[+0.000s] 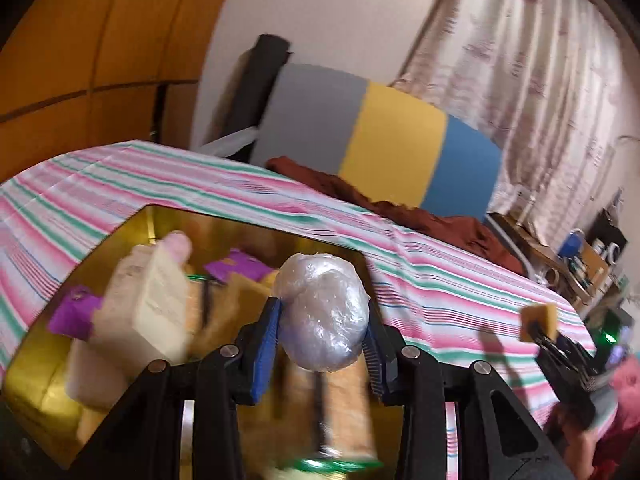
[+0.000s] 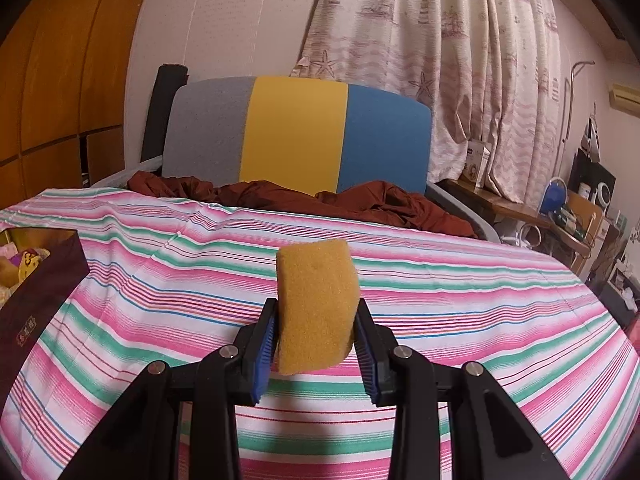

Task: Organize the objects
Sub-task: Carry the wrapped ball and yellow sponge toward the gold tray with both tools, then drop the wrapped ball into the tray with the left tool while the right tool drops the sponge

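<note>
While the striped cloth of pink, green and white runs under and ahead of both our grippers, we see a rumpled rust-brown fabric lying at its far edge, and behind that a cushion banded grey, yellow and blue, leaning against a pale wall. Patterned curtains hang beyond and to the right of our tools, with a cluttered shelf low at the far right and wood panelling to the far left. Our left gripper is clamped on a plastic-wrapped bundle, an egg-shaped lump whose long axis stands roughly upright, rising from between the blue pads and tipped slightly to the left. Directly below and ahead of it sits a gold-lined box holding pale sponge blocks and purple pieces, all blurred. Our right gripper is clamped on a yellow sponge, a block held with its long axis upright, its top leaning a little to the left, its broad face toward the camera. It hangs above bare cloth, well to the right of the box, whose dark outer wall shows at the left edge of the right wrist view.
</note>
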`<act>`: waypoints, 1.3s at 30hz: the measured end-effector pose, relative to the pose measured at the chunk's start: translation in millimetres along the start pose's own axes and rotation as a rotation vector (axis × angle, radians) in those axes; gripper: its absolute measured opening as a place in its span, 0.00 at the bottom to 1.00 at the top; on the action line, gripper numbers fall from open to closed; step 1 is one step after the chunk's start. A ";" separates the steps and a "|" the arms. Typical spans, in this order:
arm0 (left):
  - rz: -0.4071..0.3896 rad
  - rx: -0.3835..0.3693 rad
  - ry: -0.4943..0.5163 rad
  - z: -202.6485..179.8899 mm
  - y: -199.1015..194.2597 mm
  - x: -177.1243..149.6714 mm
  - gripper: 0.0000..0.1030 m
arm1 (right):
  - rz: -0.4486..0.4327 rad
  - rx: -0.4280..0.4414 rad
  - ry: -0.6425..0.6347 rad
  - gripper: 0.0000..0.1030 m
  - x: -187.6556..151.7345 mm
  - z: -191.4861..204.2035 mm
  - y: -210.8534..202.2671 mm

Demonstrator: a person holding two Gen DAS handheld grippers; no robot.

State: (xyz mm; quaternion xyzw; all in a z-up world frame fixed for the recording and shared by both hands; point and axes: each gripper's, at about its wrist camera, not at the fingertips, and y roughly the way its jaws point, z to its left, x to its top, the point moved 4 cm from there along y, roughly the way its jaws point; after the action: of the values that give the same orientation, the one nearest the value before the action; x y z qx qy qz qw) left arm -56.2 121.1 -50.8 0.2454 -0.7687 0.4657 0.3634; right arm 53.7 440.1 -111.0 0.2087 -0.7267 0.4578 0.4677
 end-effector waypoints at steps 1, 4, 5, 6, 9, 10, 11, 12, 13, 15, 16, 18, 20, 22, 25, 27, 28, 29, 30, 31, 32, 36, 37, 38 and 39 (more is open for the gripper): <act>0.006 0.010 -0.018 8.4 2.8 4.3 0.38 | -0.002 0.002 -0.006 0.35 0.0 1.2 -0.8; 0.021 0.029 -0.040 25.3 7.4 12.2 0.38 | -0.006 0.006 -0.026 0.35 0.2 6.2 -5.7; 0.029 0.029 -0.051 30.7 10.2 15.4 0.38 | -0.007 0.009 -0.030 0.35 0.2 7.3 -6.8; 0.036 0.029 -0.059 34.9 13.4 18.3 0.38 | -0.008 0.010 -0.035 0.35 0.2 8.2 -8.0; 0.056 0.042 -0.080 44.1 22.1 26.4 0.42 | -0.005 0.019 -0.047 0.35 0.1 14.3 -14.5; 0.052 0.049 -0.088 47.9 23.2 28.7 0.44 | -0.006 0.024 -0.048 0.35 0.3 16.0 -16.9; 0.048 0.058 -0.092 51.5 24.2 31.4 0.45 | -0.007 0.039 -0.045 0.35 -0.1 19.6 -21.6; 0.048 0.061 -0.095 53.2 24.9 33.3 0.50 | -0.007 0.054 -0.040 0.35 -1.0 22.6 -25.5; 0.048 0.065 -0.099 55.5 25.3 34.8 0.56 | -0.007 0.066 -0.034 0.35 -2.0 25.0 -29.0; 0.043 0.069 -0.111 59.2 22.6 35.0 0.68 | -0.002 0.110 -0.011 0.35 -4.4 33.2 -36.7; 0.038 0.070 -0.110 60.3 20.8 34.6 0.75 | 0.001 0.130 -0.002 0.35 -5.4 38.3 -40.0; 0.030 0.084 -0.101 62.2 15.4 33.4 0.77 | 0.009 0.167 0.009 0.35 -6.6 50.6 -46.3; 0.025 0.084 -0.097 63.3 8.5 31.6 0.79 | 0.012 0.203 0.015 0.35 -5.8 62.6 -52.3; 0.026 0.090 -0.089 64.6 0.4 27.6 0.87 | 0.016 0.241 0.017 0.35 -4.7 73.2 -58.3; 0.007 0.111 -0.063 68.1 -19.3 18.3 0.93 | 0.013 0.293 0.018 0.35 -1.5 88.0 -68.4; -0.002 0.119 -0.046 71.8 -31.0 12.8 0.98 | 0.017 0.331 0.025 0.35 1.1 97.6 -74.9; -0.003 0.127 -0.038 73.7 -36.7 9.5 1.00 | 0.020 0.346 0.032 0.35 1.9 100.8 -76.8; -0.004 0.133 -0.031 76.1 -42.9 6.0 1.00 | 0.028 0.376 0.045 0.35 3.6 106.2 -80.0; -0.004 0.141 -0.027 78.4 -47.7 2.3 1.00 | 0.033 0.394 0.052 0.35 4.5 109.4 -82.1; 0.002 0.150 -0.024 80.8 -51.9 -1.5 1.00 | 0.043 0.425 0.063 0.35 5.8 115.5 -85.5; 0.014 0.159 -0.023 84.0 -55.7 -5.6 1.00 | 0.050 0.450 0.069 0.35 6.3 120.3 -88.2; 0.014 0.232 -0.023 98.3 -73.9 -11.4 1.00 | 0.064 0.546 0.076 0.35 9.9 143.1 -104.4; 0.011 0.245 -0.030 102.4 -77.7 -11.0 1.00 | 0.070 0.577 0.072 0.35 11.1 150.3 -108.9; 0.011 0.256 -0.042 106.7 -80.5 -9.6 1.00 | 0.076 0.623 0.064 0.35 12.6 161.1 -115.8; 0.010 0.270 -0.062 112.3 -83.6 -7.9 1.00 | 0.082 0.659 0.054 0.35 13.1 170.4 -121.2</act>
State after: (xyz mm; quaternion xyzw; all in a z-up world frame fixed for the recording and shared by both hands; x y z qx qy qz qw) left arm -28.6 -16.3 -46.0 0.3025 -0.7111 0.5590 0.3007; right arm 52.9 235.3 -67.0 0.3071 -0.5347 0.6919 0.3756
